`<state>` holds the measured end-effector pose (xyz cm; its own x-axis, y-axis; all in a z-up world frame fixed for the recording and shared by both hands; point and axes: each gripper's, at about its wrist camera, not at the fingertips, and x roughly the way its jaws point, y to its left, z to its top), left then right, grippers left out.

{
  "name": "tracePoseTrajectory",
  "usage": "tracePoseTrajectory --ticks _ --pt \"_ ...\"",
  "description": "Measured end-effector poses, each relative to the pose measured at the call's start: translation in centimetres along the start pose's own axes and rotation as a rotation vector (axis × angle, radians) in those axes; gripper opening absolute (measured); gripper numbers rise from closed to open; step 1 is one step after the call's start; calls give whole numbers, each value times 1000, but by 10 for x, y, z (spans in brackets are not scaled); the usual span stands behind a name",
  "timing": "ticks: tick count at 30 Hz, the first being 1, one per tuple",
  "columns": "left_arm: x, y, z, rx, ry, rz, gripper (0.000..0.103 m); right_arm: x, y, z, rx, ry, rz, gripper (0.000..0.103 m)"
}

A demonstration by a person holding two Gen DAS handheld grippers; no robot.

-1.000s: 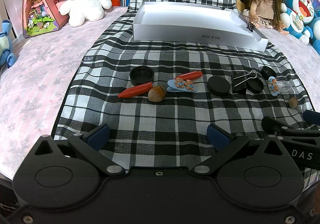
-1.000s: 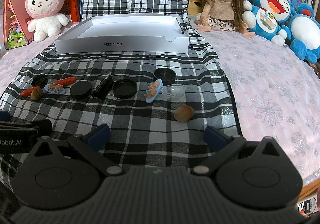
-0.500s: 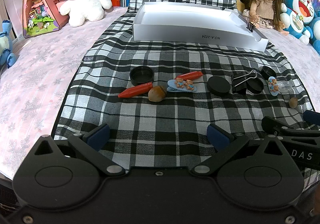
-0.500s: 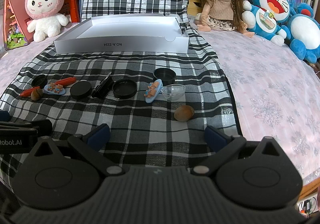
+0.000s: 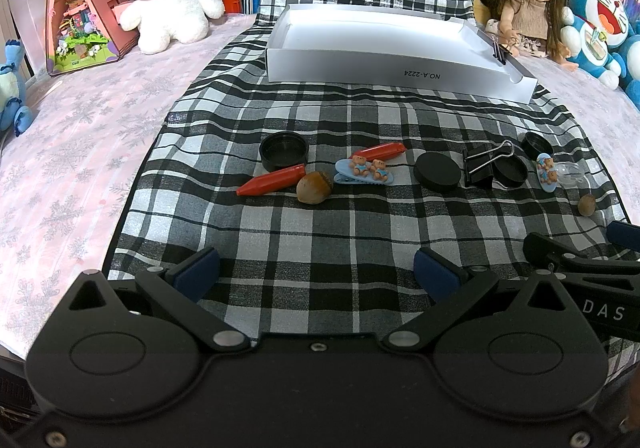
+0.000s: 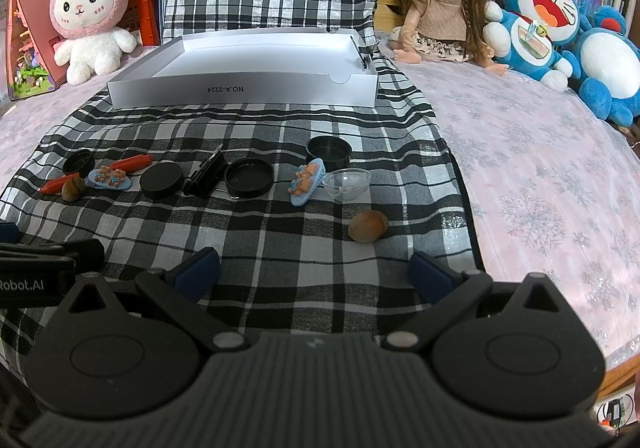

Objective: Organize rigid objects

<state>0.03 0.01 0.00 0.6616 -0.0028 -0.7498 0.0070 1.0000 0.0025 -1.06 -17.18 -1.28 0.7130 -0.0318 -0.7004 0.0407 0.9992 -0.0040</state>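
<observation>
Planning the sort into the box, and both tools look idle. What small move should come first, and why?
Probably ease the right tool, open and empty, forward over the nearest acorn. It lies alone on the cloth just ahead, and the white box looks empty.

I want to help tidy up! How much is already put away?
Nothing looks put away yet: no small thing shows inside the white box. Both grippers, left and right, are open and hold nothing. The crayons, acorns, bear clips, black lids, binder clip and clear dome lie on the checked cloth.
</observation>
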Motion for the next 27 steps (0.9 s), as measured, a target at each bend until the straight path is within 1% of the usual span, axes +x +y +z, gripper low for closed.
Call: tracePoseTrajectory --ticks 21,25,27 --pt "0 0 0 0 -4 0 103 1 1 -3 0 -3 0 103" --pt "0 3 -2 5 -20 -3 103 1 -1 -6 -6 -23 2 103" --pt "0 6 -6 13 -46 -12 103 0 -2 -6 -7 -39 7 103"
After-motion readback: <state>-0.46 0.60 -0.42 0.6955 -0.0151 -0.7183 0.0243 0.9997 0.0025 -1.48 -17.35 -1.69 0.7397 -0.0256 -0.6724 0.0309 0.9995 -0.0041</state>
